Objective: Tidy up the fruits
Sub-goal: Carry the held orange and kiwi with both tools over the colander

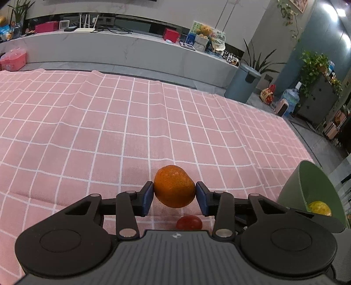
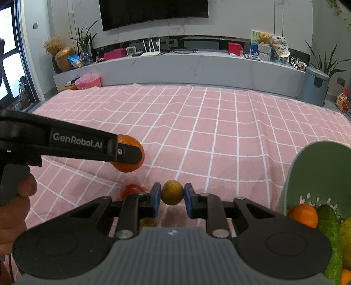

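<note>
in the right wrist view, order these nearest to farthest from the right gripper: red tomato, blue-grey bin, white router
1. red tomato, on the cloth just left of the right gripper
2. blue-grey bin, on the floor past the cloth, far right
3. white router, on the back ledge

Table under pink checked cloth [image 1: 109, 122]; red tomato [image 1: 189, 222] and green bowl [image 2: 316, 171] resting on cloth.

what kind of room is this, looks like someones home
Most likely a home living room: a large dark TV hangs on the wall above a long grey media console holding a white router and a teddy bear, with potted plants around.
</note>
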{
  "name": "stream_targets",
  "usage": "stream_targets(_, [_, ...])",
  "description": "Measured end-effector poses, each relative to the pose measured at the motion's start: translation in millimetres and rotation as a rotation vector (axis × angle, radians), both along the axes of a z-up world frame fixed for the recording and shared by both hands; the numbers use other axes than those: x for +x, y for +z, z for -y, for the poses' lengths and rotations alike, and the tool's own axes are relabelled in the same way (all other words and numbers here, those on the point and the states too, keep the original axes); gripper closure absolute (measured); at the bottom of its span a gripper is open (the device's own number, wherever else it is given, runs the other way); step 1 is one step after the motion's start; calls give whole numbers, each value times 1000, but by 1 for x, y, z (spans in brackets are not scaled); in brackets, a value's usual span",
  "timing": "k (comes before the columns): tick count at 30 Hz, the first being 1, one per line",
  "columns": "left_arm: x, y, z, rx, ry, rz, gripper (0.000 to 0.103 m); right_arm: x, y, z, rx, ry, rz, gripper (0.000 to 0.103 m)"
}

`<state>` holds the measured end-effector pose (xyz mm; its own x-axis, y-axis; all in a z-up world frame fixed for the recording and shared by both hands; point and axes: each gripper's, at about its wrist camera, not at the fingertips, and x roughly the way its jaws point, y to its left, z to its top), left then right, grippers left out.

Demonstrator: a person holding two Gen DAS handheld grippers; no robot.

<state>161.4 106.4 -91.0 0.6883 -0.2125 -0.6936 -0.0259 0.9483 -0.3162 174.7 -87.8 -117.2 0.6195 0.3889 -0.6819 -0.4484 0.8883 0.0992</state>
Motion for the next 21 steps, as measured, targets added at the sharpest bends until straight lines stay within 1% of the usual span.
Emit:
stream_targets(5, [-18,12,0,-24,14,44,56,-15,15,7,16,13,37,85])
stream_targets(10, [-33,27,1,-64,18,81,56,-29,36,19,46,26,62,85])
stream_targets(13, [-39,36,5,-77,14,103,56,-38,51,23,37,30,88,85])
stream_targets(17, [-46,49,16,-75,-1,125,56,-51,70,33,25,26,118,85])
stream_targets(21, [-52,58,29,-99,-19,141,56,-58,86,53,23,-4,113,85])
